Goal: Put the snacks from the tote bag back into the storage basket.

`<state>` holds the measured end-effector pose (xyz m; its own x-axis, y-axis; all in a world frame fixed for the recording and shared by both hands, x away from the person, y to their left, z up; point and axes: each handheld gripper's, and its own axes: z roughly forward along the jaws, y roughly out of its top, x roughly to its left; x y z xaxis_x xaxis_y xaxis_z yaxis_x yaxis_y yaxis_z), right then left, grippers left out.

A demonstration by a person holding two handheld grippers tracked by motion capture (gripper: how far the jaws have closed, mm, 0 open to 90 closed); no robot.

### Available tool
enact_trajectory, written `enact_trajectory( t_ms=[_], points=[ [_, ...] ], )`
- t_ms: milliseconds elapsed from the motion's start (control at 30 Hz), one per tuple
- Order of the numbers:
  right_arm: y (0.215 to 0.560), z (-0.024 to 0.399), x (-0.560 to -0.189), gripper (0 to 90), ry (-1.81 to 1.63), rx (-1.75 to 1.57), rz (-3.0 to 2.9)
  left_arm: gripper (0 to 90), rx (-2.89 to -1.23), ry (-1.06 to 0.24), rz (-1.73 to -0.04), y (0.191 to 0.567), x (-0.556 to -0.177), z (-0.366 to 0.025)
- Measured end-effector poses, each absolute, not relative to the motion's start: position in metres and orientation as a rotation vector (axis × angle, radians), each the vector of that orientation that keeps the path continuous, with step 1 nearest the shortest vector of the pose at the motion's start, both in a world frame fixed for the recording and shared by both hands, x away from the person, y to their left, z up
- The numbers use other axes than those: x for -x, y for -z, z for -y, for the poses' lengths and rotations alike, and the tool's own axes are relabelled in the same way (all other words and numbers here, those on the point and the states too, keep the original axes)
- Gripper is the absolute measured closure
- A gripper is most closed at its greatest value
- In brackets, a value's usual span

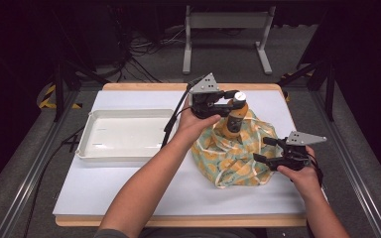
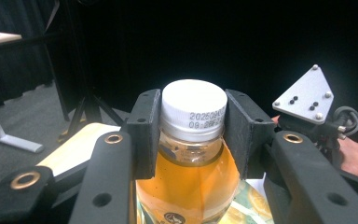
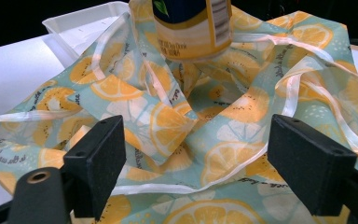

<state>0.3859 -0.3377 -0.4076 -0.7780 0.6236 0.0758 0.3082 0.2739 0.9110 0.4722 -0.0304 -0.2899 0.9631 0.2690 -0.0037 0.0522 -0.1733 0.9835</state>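
right gripper: jaws apart, nothing held, at near edge of bag
bag: lemon-print cloth, crumpled on table
bottle: upright above bag, amber drink, white cap
left gripper: clamped on bottle neck
tray: white, left of bag
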Motion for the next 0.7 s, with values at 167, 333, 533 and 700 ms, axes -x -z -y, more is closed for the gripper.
enact_trajectory(
  t_ms=[167, 333, 533, 700],
  points=[
    [0.408, 0.338, -0.386, 20.3, -1.511, -0.858, -2.250, 58.3, -1.731, -0.186, -0.238, 0.286, -0.472, 0.024],
    [0.408, 0.337, -0.386, 20.3, -1.516, -0.852, -2.252, 58.3, -1.720, -0.178, -0.222, 0.279, -0.469, 0.015],
    [0.409, 0.336, -0.386, 20.2, -1.517, -0.855, -2.252, 58.3, -1.725, -0.163, -0.203, 0.274, -0.464, 0.008],
    [0.409, 0.335, -0.386, 20.0, -1.516, -0.852, -2.259, 58.3, -1.716, -0.155, -0.186, 0.268, -0.459, -0.004]
  ],
)
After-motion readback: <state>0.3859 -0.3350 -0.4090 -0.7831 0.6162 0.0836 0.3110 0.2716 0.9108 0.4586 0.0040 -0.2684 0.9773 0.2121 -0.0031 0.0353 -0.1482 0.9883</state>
